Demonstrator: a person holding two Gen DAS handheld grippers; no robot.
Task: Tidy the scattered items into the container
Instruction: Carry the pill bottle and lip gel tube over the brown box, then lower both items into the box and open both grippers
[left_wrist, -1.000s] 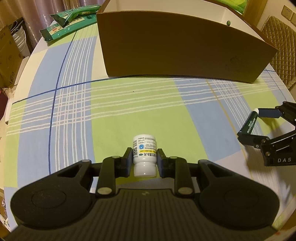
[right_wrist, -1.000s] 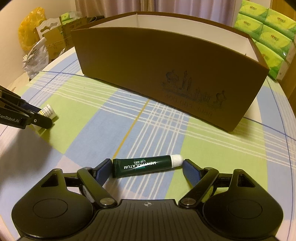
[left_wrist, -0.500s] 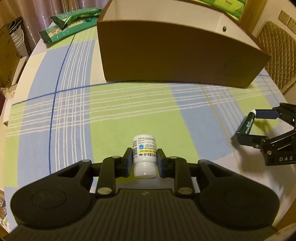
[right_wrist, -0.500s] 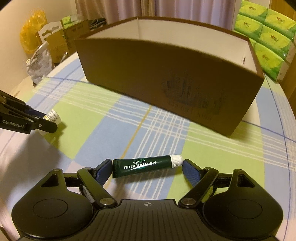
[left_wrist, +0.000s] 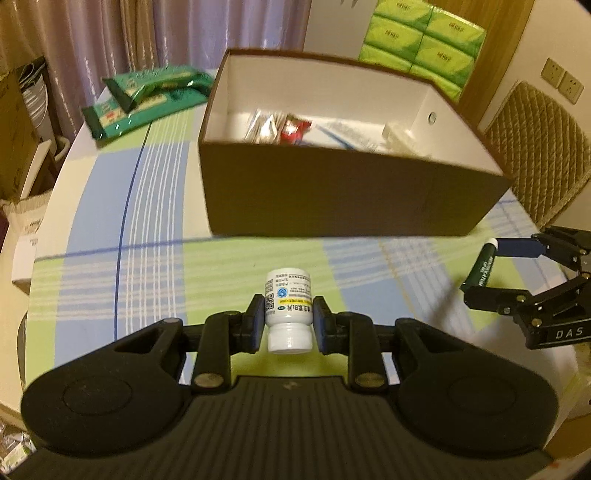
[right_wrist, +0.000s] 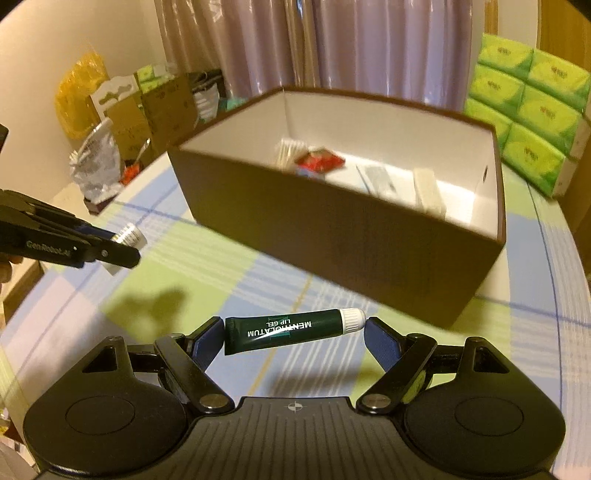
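My left gripper (left_wrist: 289, 324) is shut on a small white pill bottle (left_wrist: 289, 308) with a printed label, held clear above the checked tablecloth. My right gripper (right_wrist: 293, 336) is shut end to end on a dark green lip gel tube (right_wrist: 284, 331) with a white cap, also lifted off the cloth. The brown cardboard box (left_wrist: 332, 199) with a white inside stands just beyond both. Several small packets lie on its floor. In the left wrist view the right gripper (left_wrist: 491, 271) and tube (left_wrist: 482, 266) show at the right. The left gripper (right_wrist: 122, 247) with the bottle (right_wrist: 129, 234) shows at the left of the right wrist view.
Green snack packets (left_wrist: 147, 96) lie on the table (left_wrist: 110, 229) left of the box. Stacked green tissue packs (right_wrist: 528, 110) stand behind the box at the right. A woven chair (left_wrist: 535, 155) is beside the table, and bags and cartons (right_wrist: 110, 122) sit on the floor beyond.
Both grippers have risen with their loads, from the cloth to a height where the inside of the box and its contents come into view. Neither grip has changed.
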